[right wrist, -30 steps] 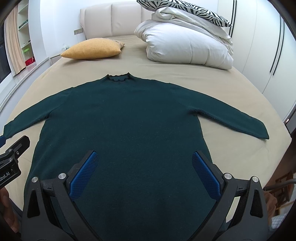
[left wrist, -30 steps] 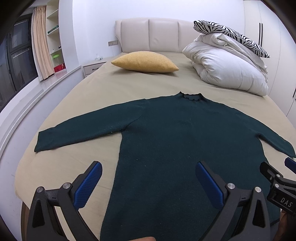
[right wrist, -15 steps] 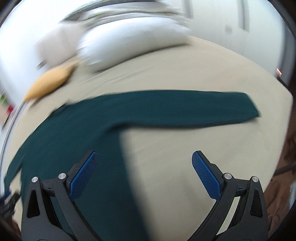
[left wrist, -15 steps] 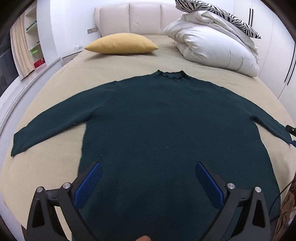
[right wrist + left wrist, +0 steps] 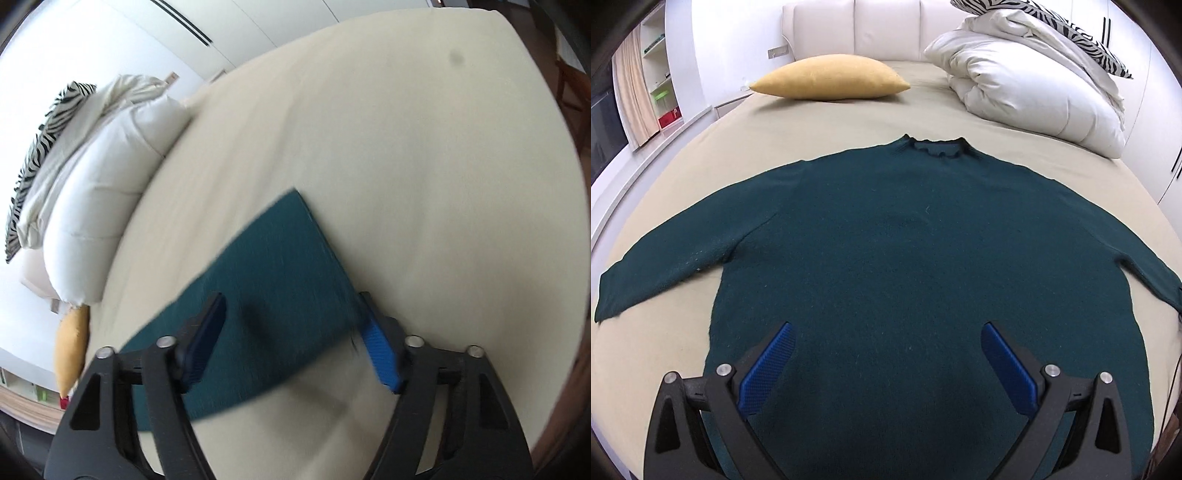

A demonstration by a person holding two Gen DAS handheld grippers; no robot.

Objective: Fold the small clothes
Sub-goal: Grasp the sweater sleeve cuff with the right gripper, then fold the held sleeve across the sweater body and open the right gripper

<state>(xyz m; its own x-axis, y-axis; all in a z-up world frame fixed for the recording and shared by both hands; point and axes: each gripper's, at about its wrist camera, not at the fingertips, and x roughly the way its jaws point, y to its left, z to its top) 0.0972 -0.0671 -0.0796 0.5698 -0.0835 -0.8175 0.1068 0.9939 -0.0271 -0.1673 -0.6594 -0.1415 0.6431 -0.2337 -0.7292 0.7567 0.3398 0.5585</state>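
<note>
My left tongs [image 5: 884, 363] stand wide apart at the bottom of the left wrist view, with nothing between their blue pads, over the lower body of the dark green sweater [image 5: 905, 258]. The sweater lies flat on the beige bed [image 5: 820, 122], collar toward the top of the frame, both sleeves spread outward. My right tongs [image 5: 295, 338] are closing around the right sleeve [image 5: 273, 266], which lies between the pads near its cuff in the blurred right wrist view; I cannot tell whether they touch it. A yellow pillow [image 5: 831, 77] and a white duvet [image 5: 1034, 77] sit at the top.
</note>
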